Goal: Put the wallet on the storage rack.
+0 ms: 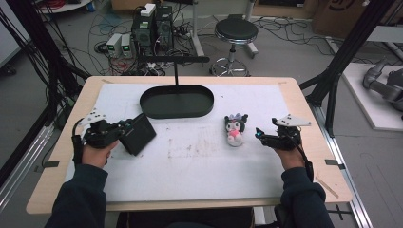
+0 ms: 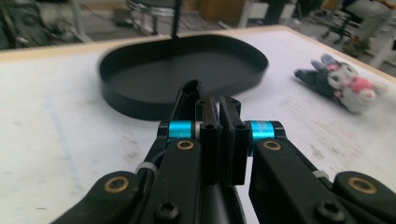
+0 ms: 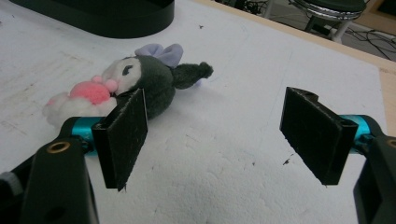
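Black and flat, a small pouch (image 1: 138, 134) is clamped in the left gripper (image 1: 124, 130) at the left of the white mat (image 1: 199, 161), lifted off it and tilted. In the left gripper view most of the pouch is hidden behind the jaws pressed together on it; just a thin dark edge (image 2: 189, 100) sticks up between them, so what it is exactly stays hard to make out. Beyond it, at the far middle of the mat, lies an oval black tray (image 1: 177, 101), its near rim blurred in that view, with a thin black post rising behind it. The right gripper (image 1: 260, 135) rests at the right with jaws wide and nothing between them. Just left of it lies a plush toy (image 1: 235, 128), dark with pink and white, partly covered by one jaw in the right gripper view.
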`<state>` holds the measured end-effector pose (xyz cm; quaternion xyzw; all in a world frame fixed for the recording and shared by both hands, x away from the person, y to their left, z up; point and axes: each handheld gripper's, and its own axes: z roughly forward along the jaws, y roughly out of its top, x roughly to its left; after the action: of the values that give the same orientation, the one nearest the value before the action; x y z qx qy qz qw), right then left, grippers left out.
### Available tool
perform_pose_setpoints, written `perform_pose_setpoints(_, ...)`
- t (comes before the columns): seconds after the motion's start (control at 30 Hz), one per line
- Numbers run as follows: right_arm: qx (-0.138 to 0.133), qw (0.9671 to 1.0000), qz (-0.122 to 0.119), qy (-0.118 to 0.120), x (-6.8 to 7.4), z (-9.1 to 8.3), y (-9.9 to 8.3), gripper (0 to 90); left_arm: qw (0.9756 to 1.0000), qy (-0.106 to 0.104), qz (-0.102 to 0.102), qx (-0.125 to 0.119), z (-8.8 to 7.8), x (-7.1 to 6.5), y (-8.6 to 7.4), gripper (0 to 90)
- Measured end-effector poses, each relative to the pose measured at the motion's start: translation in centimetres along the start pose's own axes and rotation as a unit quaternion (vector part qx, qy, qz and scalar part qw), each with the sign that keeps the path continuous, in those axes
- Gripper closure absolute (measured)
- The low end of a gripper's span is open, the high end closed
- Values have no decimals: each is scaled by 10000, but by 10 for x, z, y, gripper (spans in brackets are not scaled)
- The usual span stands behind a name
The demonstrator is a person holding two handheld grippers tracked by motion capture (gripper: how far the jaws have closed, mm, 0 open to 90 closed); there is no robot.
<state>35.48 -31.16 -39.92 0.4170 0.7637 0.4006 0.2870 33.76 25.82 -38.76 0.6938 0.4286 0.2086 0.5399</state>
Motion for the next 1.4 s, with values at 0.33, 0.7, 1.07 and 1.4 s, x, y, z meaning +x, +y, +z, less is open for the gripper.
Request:
perform_pose_setpoints(0.33, 4, 10000, 6, -4, 0, 0, 0, 236, 9991, -359, 220, 51, 8, -25, -1, 869)
perform_pose_setpoints(0.7, 15, 10000, -24, 11, -1, 0, 0, 236, 9963, -816, -73, 245, 7, -26, -6, 858)
perform_pose_setpoints(1.07, 31, 10000, 0, 28, -1, 0, 0, 236, 9945, -1010, -22, 278, 13, -29, -7, 728)
perform_pose_setpoints(1.4, 40, 10000, 2, 42, -1, 1, 0, 236, 9984, -119, 558, -55, 14, -38, -5, 302)
